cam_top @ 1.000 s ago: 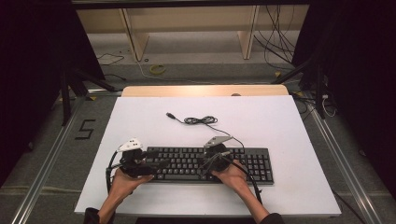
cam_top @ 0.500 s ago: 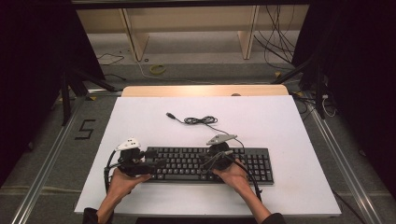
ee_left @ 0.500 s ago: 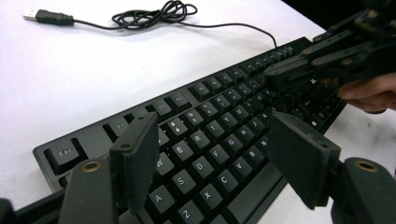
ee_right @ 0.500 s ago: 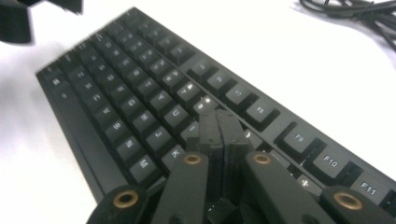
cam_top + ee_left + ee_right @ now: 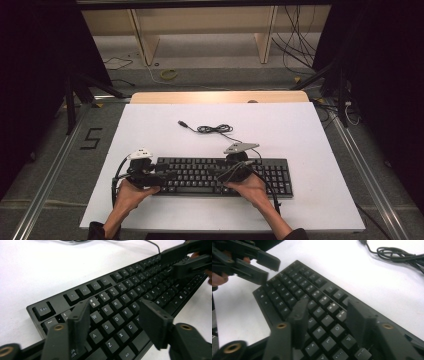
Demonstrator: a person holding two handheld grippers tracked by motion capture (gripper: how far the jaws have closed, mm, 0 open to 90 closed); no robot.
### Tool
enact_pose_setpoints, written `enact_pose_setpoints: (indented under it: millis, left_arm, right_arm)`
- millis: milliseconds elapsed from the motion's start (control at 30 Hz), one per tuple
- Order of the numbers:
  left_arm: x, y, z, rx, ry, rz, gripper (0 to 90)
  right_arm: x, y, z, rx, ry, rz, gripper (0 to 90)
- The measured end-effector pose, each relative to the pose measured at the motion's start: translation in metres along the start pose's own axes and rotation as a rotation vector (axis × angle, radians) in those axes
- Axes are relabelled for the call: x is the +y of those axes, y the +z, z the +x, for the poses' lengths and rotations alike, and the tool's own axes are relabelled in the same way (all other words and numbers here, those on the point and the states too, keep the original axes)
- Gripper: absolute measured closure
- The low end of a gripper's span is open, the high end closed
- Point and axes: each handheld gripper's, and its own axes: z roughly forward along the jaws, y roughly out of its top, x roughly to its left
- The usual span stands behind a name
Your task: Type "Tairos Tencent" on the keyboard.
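A black keyboard (image 5: 197,175) lies near the front edge of the white table, its cable (image 5: 212,129) coiled behind it. My left gripper (image 5: 167,176) hovers over the keyboard's left end. Its jaws (image 5: 115,307) stand apart above the letter keys with nothing between them, and they have just been closing a little. My right gripper (image 5: 216,173) hangs over the middle keys and points toward the left one. Its jaws (image 5: 327,306) have just been opening and are also empty. Each gripper shows in the other's view: the right gripper (image 5: 170,261) and the left gripper (image 5: 270,271).
The white table top (image 5: 300,130) has free room behind and to the right of the keyboard. The cable's USB plug (image 5: 182,123) lies loose at mid-table. A wooden strip (image 5: 220,96) runs along the table's far edge. A "5" mark (image 5: 91,138) is on the floor at left.
The right gripper has edged slightly right and away over the keyboard. The left hand has stayed where it was.
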Motion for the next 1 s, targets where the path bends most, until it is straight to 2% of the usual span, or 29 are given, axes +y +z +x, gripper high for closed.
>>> enact_pose_setpoints:
  millis: [100,367,500,767,1000]
  left_arm:
    - [0.000,0.001,-0.001,0.009,0.014,0.017,48.5]
    - [0.001,0.002,0.000,0.008,0.039,0.061,59.6]
    - [0.001,0.003,0.000,0.005,0.036,0.081,66.5]
    - [0.002,0.005,0.000,0.006,0.054,0.113,80.1]
    - [0.003,0.011,-0.001,0.000,0.071,0.134,87.5]
  right_arm:
    - [0.001,-0.001,0.003,0.010,-0.002,-0.012,45.0]
    - [0.001,-0.003,0.007,0.028,-0.002,-0.024,39.2]
    - [0.001,-0.004,0.008,0.038,0.011,-0.035,36.3]
    - [0.001,-0.008,0.010,0.044,0.005,-0.048,35.1]
    - [0.000,-0.009,0.013,0.050,0.001,-0.048,35.2]
